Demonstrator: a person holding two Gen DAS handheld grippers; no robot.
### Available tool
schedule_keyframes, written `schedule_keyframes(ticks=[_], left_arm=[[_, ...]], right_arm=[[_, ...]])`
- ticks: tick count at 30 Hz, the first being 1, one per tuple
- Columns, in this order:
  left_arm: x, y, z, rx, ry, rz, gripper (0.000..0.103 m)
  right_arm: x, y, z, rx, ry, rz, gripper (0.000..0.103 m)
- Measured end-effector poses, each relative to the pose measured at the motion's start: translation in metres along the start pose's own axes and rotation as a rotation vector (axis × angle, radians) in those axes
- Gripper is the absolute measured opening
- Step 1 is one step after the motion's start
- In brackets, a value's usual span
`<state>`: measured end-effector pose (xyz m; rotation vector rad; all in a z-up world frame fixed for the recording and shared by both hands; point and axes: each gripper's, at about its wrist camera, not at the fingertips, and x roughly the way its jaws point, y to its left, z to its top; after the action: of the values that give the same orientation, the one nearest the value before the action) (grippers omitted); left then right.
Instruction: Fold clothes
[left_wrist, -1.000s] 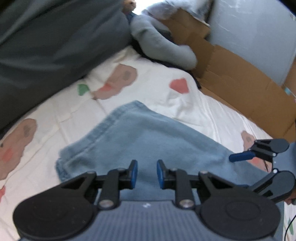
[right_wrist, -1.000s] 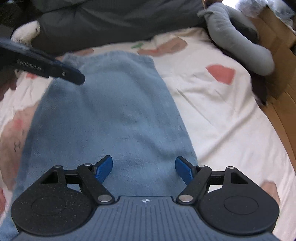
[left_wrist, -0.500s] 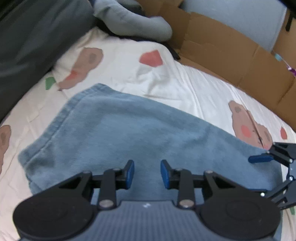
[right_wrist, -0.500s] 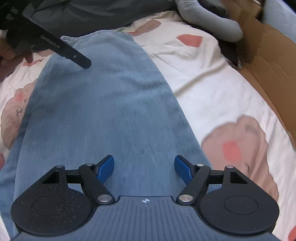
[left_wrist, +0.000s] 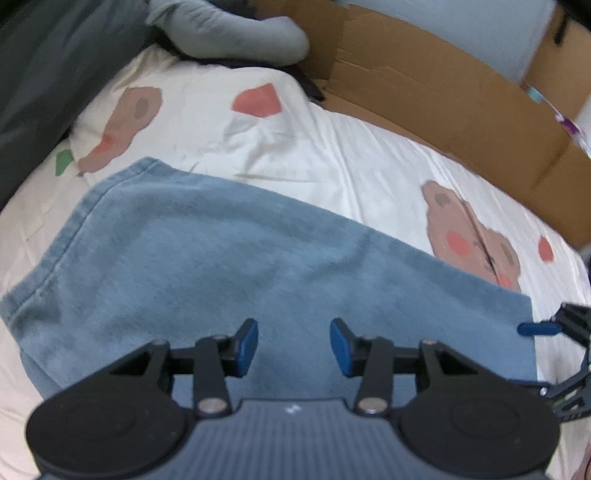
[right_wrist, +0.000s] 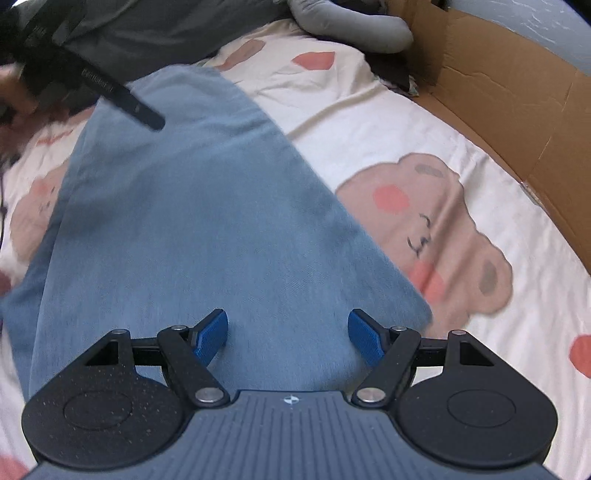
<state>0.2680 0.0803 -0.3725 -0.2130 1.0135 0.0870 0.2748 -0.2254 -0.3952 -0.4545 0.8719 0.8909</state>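
At the bottom of each wrist view the claw stands with its blue pads apart and nothing between them: the left gripper (left_wrist: 293, 347) and the right gripper (right_wrist: 288, 334), both over the blue denim garment (right_wrist: 192, 229). That garment lies flat across the centre on a white bear-print sheet (left_wrist: 332, 155). Beyond, along the upper right, runs brown cardboard (right_wrist: 517, 92), with what seems a grey stuffed shape (left_wrist: 229, 33) at top.

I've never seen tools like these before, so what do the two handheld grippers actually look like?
Both look alike. The left gripper and right gripper each have a ribbed slate-grey body with a small white logo, two round black discs, and black linkage arms with silver rivets ending in blue finger pads. Seen from the right camera, the left gripper's black arm carries white lettering, too blurred to read.
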Motion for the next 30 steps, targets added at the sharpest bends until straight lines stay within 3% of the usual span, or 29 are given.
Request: schedule_keyframes(ticks=[5,10,12,22,25,30], left_arm=[[-0.011,-0.008,-0.007,0.06,0.015,-0.021,0.054],[-0.011,-0.015,-0.011,0.01,0.011,-0.056,0.054],[-0.009,-0.02,-0.013,-0.004,0.01,-0.073,0.054],[0.001,-0.047,-0.032,0.049,0.063,-0.147,0.054],[0.004,-0.052,-0.038,0.058,0.08,-0.16,0.054],[0.005,-0.056,-0.047,0.07,0.106,-0.178,0.054]], right_arm=[[-0.024,-0.012,-0.027,0.022,0.016,-0.004,0.075],[-0.055,-0.025,-0.048,0.141,-0.074,-0.046,0.075],[-0.06,-0.029,-0.052,0.173,-0.089,-0.039,0.068],[-0.036,-0.028,-0.019,0.086,-0.117,-0.022,0.065],[-0.025,-0.026,-0.009,0.047,-0.113,-0.013,0.052],[-0.005,-0.026,-0.007,-0.053,-0.068,-0.034,0.048]])
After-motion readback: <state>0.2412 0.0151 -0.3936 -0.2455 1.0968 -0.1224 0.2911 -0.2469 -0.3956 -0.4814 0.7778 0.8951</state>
